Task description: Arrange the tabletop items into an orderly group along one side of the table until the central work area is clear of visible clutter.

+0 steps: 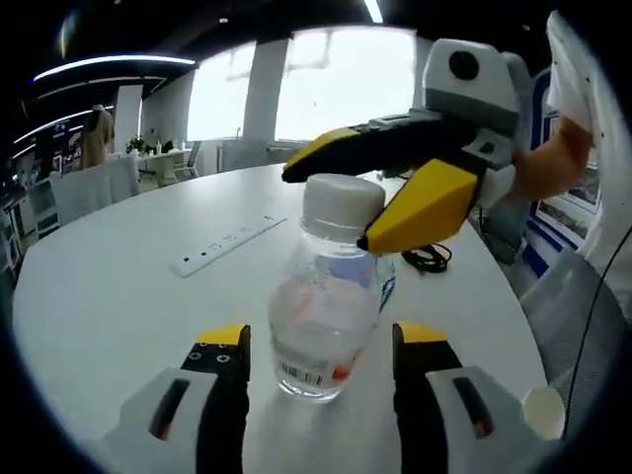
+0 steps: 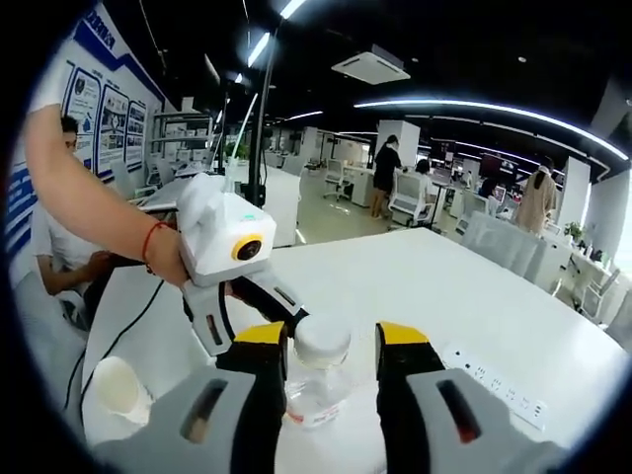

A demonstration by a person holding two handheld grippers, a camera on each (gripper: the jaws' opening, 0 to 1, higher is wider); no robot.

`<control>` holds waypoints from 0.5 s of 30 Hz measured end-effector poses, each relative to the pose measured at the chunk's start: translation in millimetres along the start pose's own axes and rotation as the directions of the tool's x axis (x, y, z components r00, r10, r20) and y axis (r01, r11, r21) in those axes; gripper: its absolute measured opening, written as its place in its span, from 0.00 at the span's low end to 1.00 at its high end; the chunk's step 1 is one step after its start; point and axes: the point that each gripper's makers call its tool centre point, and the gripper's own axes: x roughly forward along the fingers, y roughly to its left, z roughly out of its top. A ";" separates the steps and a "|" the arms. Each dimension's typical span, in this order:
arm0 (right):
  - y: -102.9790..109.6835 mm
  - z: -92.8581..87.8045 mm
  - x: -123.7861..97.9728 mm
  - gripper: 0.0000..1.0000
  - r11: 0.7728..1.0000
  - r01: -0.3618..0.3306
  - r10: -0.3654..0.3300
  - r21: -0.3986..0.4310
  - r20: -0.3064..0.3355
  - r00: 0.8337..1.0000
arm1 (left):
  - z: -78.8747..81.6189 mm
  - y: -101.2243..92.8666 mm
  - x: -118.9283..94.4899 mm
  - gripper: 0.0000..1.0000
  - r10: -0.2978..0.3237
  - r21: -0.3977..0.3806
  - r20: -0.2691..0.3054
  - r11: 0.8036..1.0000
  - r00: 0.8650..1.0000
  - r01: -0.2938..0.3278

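Bottle with a white cap stands upright on the white bench between the wide jaws of the left gripper, while the right gripper, jaws also wide, brackets its cap; closing squarely around the body should avoid tipping it.

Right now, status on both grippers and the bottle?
Left gripper open, straddling bottle. Right gripper open around its white cap. Power strip and paper cup on table.
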 end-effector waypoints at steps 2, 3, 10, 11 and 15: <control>-0.6 1.3 -1.7 0.37 1.000 0.000 0.000 0.002 -0.001 1.000 | 0.7 0.7 -1.5 0.63 0.006 -0.002 0.003 1.000 1.000 -0.006; -0.6 2.0 -2.9 0.38 1.000 -0.001 0.001 0.003 -0.001 1.000 | 0.9 1.1 -3.1 0.63 0.010 0.000 0.004 1.000 1.000 -0.010; 1.3 7.9 -10.1 0.46 1.000 -0.012 0.012 0.005 -0.008 1.000 | 7.0 0.2 -13.2 0.69 0.027 0.000 0.016 1.000 0.999 -0.027; 1.7 8.2 -11.2 0.47 1.000 -0.013 0.013 0.005 -0.012 1.000 | 8.4 0.0 -15.3 0.70 0.029 -0.004 0.021 1.000 0.999 -0.029; 3.6 11.2 -15.1 0.50 1.000 -0.019 0.019 0.007 -0.017 1.000 | 11.8 -1.6 -21.8 0.73 0.038 -0.005 0.026 0.999 0.999 -0.038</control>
